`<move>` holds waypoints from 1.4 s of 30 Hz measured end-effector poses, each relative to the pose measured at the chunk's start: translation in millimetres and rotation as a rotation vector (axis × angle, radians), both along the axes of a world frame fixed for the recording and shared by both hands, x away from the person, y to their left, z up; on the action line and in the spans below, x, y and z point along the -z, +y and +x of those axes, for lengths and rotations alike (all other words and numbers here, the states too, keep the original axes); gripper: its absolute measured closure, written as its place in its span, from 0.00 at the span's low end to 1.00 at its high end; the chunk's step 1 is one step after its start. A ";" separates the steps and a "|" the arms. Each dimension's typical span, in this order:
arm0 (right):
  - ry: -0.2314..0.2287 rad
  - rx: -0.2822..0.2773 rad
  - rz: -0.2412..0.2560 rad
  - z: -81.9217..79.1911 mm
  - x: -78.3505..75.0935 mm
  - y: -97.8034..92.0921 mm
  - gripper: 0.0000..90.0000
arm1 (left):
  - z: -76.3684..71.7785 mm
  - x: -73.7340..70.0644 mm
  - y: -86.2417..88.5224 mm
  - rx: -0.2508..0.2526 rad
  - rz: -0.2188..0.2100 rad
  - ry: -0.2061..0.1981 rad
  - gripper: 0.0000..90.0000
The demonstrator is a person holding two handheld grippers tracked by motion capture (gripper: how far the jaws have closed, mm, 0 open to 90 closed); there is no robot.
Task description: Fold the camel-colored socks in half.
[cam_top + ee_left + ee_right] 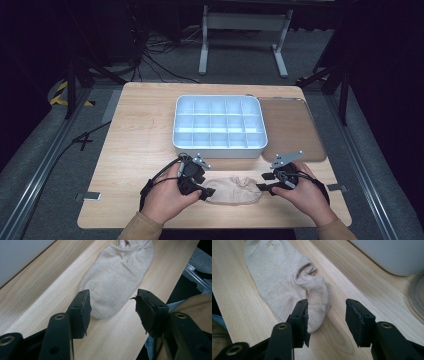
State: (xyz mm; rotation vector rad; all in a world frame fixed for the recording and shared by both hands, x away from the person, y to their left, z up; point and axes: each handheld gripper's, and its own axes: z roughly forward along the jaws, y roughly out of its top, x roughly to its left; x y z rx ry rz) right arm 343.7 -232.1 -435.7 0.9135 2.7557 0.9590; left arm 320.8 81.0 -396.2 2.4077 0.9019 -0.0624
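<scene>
A beige ankle sock point(234, 189) lies flat on the wooden table near its front edge, between my two grippers. My left gripper point(206, 192) is open at the sock's toe end point(110, 302), its jaws apart on either side of the tip. My right gripper point(261, 188) is open at the sock's cuff end point(318, 295), the left jaw over the cuff's edge and the right jaw over bare wood. Neither gripper holds anything.
A white compartment box point(218, 125) with several empty cells stands behind the sock at the table's middle. Its brownish lid point(291, 127) lies flat to the right. The table's left side is bare wood point(135, 135).
</scene>
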 end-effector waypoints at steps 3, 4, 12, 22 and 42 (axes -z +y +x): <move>0.002 -0.005 -0.001 -0.8 0.7 2.6 0.60 | 4.3 8.6 0.9 -0.051 -0.012 -0.024 0.51; 0.004 -0.006 0.000 -1.0 0.7 2.7 0.60 | 5.5 12.4 0.4 -0.077 -0.031 -0.024 0.50; 0.010 -0.001 0.022 -2.6 -2.2 3.3 0.60 | 11.2 33.4 -4.5 -0.120 0.047 0.032 0.55; 0.007 -0.005 0.007 -4.1 0.8 2.4 0.60 | 15.6 46.2 -7.7 -0.144 0.108 0.039 0.62; 0.005 -0.018 -0.001 -5.8 1.4 5.6 0.60 | 8.8 52.9 -19.3 -0.137 0.121 0.020 0.72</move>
